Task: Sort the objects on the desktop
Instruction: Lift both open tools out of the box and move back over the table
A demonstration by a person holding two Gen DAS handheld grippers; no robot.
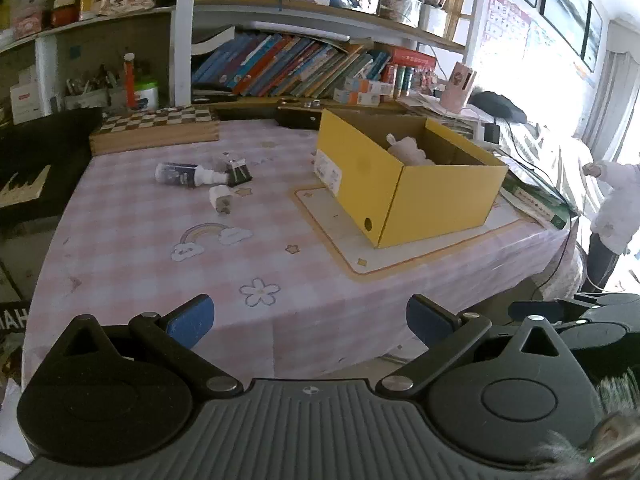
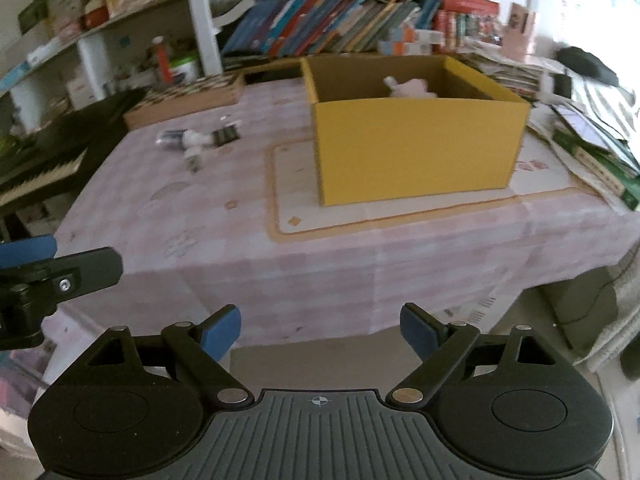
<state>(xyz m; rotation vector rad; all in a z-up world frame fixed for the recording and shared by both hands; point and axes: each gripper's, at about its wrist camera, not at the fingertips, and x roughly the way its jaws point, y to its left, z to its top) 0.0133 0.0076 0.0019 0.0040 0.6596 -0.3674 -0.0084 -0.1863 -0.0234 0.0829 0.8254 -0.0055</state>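
Observation:
A yellow cardboard box (image 1: 416, 196) stands open on the pink checked tablecloth (image 1: 168, 272), with a white object (image 1: 406, 148) inside; the box shows in the right wrist view (image 2: 416, 152) too. Left of it lie a dark bottle (image 1: 178, 174), a black binder clip (image 1: 238, 172) and a white plug (image 1: 220, 198), close together; they are blurred in the right wrist view (image 2: 196, 138). My left gripper (image 1: 310, 320) is open and empty over the table's near edge. My right gripper (image 2: 320, 332) is open and empty, short of the table.
A wooden chessboard box (image 1: 156, 130) lies at the back left. Bookshelves (image 1: 288, 64) rise behind the table. A keyboard (image 2: 36, 160) stands to the left. Stacked books and papers (image 2: 592, 148) sit right of the box. A person (image 1: 612, 220) stands at far right.

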